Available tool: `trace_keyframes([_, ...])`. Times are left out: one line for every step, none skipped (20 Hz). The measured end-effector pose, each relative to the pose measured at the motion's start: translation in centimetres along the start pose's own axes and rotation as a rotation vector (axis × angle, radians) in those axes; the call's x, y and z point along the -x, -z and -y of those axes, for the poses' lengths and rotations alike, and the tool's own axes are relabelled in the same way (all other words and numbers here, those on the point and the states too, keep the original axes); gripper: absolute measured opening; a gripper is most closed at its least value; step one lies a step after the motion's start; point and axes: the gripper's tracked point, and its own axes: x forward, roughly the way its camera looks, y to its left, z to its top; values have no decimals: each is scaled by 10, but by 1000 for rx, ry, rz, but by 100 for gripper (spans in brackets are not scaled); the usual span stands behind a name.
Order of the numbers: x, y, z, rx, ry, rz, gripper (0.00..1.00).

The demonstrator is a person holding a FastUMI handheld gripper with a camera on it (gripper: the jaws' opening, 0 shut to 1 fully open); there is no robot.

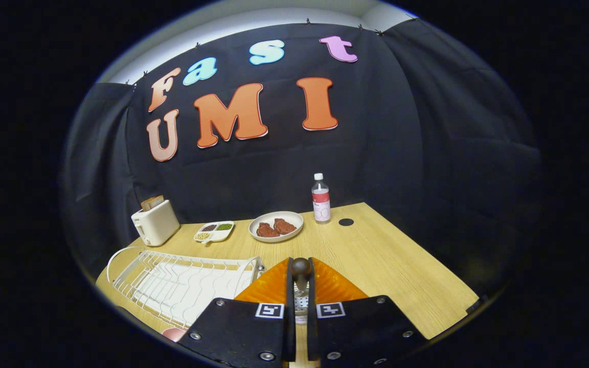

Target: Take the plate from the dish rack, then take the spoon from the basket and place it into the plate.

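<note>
Gripper (300, 289) first: its two fingers are drawn narrow, nearly parallel. A dark-handled spoon (300, 269) stands pinched between them, its rounded end poking up past the tips and a pale metal part showing lower in the gap. I read that as a firm two-sided hold, kept upright so the spoon won't swing.

From here the table (407, 276) stretches ahead, and I'm looking down at it on a slant, with the gripper pitched forward and level side to side. On the left lies the white wire dish rack (182, 286), with no plate in its slots, so I judge the plate is already out. Just beyond the fingers sits a ribbed orange piece (269, 289), probably the basket, which fits the spoon having come from there.

A pink rim (174, 334) close by the left finger may be the plate; too little shows to be sure.

Well beyond stand a toaster (155, 222), a dish of meat (276, 226), a snack tray (214, 231) and a bottle (320, 204).
</note>
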Motion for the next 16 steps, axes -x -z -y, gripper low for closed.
trace_keyframes([5,-8,-2,5,-2,16,9])
trace_keyframes([13,-15,-4,9,-8,32,9])
trace_keyframes([19,-22,-8,11,-15,47,9])
trace_keyframes([26,-26,-11,14,-23,59,9])
trace_keyframes([33,-31,-15,19,-32,67,9])
trace_keyframes([41,-34,-19,25,-43,75,9])
trace_keyframes([49,-38,-22,29,-55,86,9])
trace_keyframes([56,-42,-27,28,-73,92,9])
trace_keyframes([63,-45,-33,21,-97,97,9])
trace_keyframes([68,-44,-39,12,-119,89,9])
trace_keyframes([74,-44,-44,3,-136,83,9])
trace_keyframes([79,-44,-47,5,-147,81,9])
trace_keyframes([84,-45,-51,12,-154,88,9])
trace_keyframes([91,-46,-56,21,-166,96,9])
trace_keyframes([98,-46,-63,27,-182,99,9])
trace_keyframes([104,-45,-71,33,-204,100,9])
